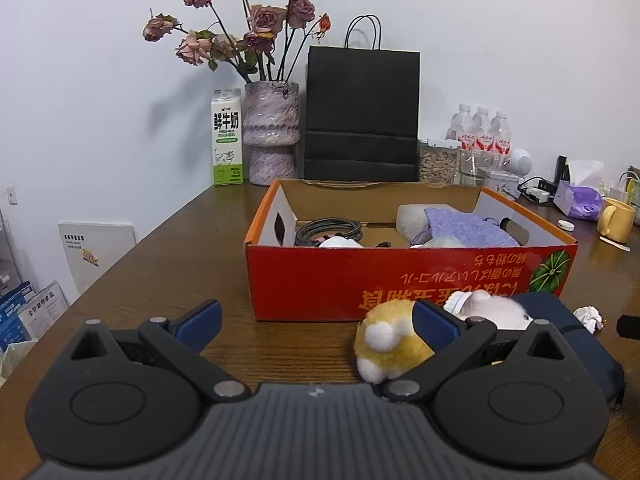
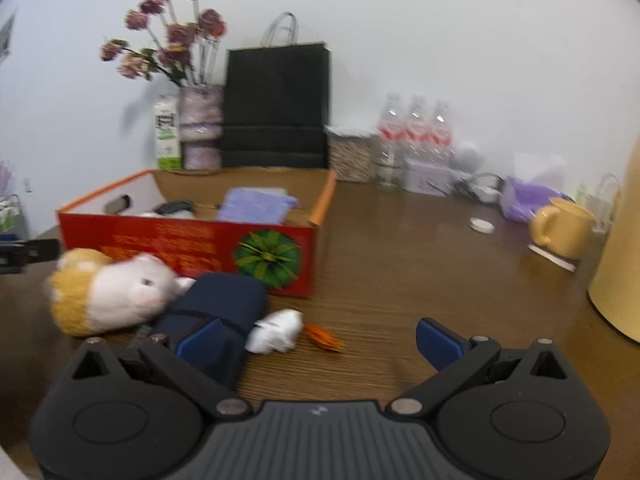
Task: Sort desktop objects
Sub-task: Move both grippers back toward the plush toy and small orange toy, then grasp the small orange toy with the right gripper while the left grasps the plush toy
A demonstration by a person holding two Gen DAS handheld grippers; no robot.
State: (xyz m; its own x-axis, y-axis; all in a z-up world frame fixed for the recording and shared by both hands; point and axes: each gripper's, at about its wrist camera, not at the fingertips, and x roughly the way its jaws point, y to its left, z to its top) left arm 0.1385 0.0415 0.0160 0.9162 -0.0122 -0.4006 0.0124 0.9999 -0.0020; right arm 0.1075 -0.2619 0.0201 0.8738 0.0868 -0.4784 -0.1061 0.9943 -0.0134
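Right wrist view only: orange scrap [image 2: 325, 337] near red cardboard box [image 2: 188, 246]; fluffy hamster plush [image 1: 394, 340] just in front of box. Both tongs, left [image 1: 316, 326] and right [image 2: 320, 340], gape empty.

Both views were evenly and fairly brightly lit by soft indoor light, with no hard glare. The dried roses [image 1: 244, 28] threw a faint grey shadow leftward onto the white wall [image 1: 500, 32], suggesting light from the right and front. The wooden table [image 1: 168, 248] carried a mild sheen. The left wrist picture was sharp throughout, print on the milk carton [image 1: 227, 140] legible. The right wrist picture was smeared by motion blur: the plush toy [image 2: 108, 292], red box [image 2: 184, 246] and water bottles [image 2: 416, 128] were soft. Fisheye distortion bowed lines, and dark vignetting filled the corners.
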